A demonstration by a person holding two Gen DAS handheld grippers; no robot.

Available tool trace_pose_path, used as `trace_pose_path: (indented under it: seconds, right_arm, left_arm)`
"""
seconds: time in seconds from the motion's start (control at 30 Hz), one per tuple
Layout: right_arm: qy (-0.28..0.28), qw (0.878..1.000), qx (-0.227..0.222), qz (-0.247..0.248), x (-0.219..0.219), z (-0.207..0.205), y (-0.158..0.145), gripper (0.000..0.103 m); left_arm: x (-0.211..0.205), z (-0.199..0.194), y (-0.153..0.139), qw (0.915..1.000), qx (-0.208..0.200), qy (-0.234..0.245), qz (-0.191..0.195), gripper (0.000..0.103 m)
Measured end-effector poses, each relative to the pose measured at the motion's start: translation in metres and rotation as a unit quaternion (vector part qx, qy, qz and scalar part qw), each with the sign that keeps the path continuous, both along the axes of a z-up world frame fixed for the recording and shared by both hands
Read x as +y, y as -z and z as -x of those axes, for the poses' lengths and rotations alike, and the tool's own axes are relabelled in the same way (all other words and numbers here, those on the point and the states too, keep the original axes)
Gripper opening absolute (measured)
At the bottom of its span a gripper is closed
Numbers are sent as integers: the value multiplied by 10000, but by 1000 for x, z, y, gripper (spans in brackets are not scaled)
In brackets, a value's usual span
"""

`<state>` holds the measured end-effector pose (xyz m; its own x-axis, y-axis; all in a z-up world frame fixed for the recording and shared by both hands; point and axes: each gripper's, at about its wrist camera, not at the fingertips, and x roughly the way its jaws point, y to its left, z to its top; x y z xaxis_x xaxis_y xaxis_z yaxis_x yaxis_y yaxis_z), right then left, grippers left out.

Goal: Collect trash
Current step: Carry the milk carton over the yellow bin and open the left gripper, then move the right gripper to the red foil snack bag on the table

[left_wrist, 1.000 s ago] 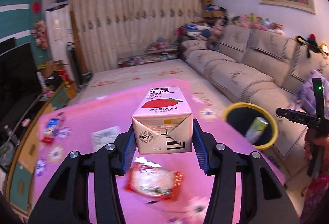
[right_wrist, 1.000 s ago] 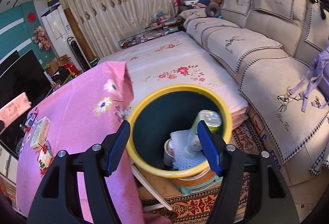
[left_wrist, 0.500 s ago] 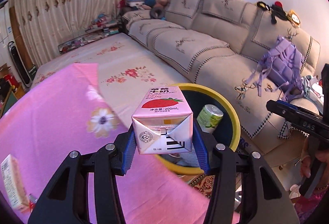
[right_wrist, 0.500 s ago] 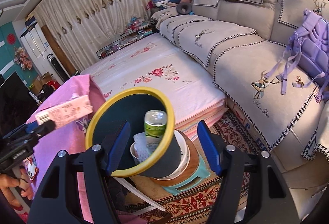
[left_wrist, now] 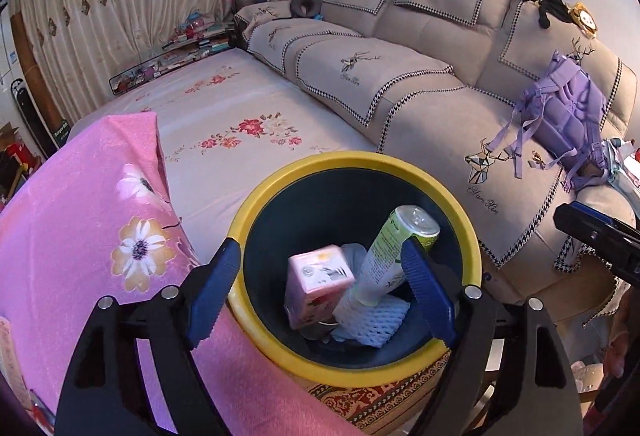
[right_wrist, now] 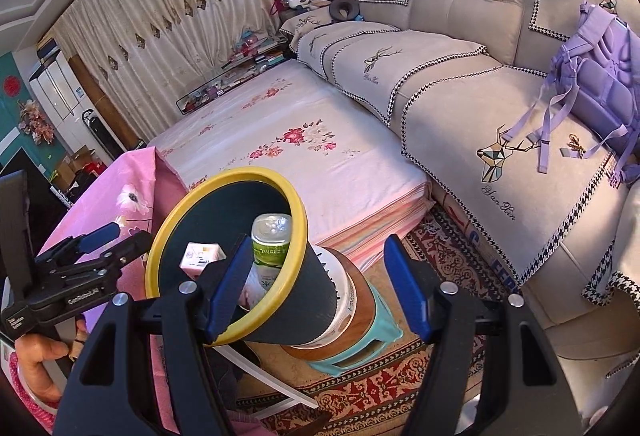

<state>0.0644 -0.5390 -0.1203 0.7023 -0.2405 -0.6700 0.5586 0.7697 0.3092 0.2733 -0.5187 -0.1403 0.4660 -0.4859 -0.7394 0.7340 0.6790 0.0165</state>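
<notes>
Left wrist view. Living room: one beige sofa [left_wrist: 420,83], one curtain wall, one pink floral cloth on the desk [left_wrist: 80,220] to the left of the tongs. One left tongs [left_wrist: 320,288], jaws spread wide, holding nothing. One yellow-rimmed bin [left_wrist: 460,203] directly ahead, between the fingers. Inside it: one pink milk carton [left_wrist: 316,284], tilted, long axis pointing down into the bin; one green-labelled can [left_wrist: 396,244], leaning, top up and to the right; one white foam net [left_wrist: 376,320] beneath.

Right wrist view. Same room; one patterned rug [right_wrist: 380,388]. One right tongs [right_wrist: 316,288], wide apart, empty. Bin [right_wrist: 296,203] ahead and left, its mouth towards the left tongs [right_wrist: 116,236]; it stands on one teal stool [right_wrist: 380,332].
</notes>
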Motion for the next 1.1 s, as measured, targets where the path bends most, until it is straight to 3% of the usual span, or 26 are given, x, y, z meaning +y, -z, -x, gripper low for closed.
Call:
trace_pose_path:
  seconds: [0.23, 0.33, 0.63, 0.77, 0.87, 1.1]
  right_arm:
    - [-126, 9999, 35, 68, 17, -7, -5, 64]
    - [-213, 9997, 77, 126, 28, -12, -8, 64]
    - [-788, 9963, 169, 310, 88, -42, -15, 64]
    - [-1420, 9887, 223, 437, 138, -66, -18, 64]
    - [-2126, 9756, 249, 498, 187, -89, -18, 64]
    - [-3724, 9258, 392, 512, 302, -138, -10, 64]
  left_arm:
    - [56, 26, -33, 9988, -330, -192, 299, 87]
    - [96, 35, -50, 9971, -472, -383, 464, 92]
    - [225, 49, -79, 9860, -702, -1283, 799, 93]
    - [303, 59, -90, 9715, -914, -1974, 938, 94]
    - [362, 69, -93, 9563, -1091, -2561, 892, 96]
    - [472, 86, -83, 9207, -1122, -3641, 845, 96]
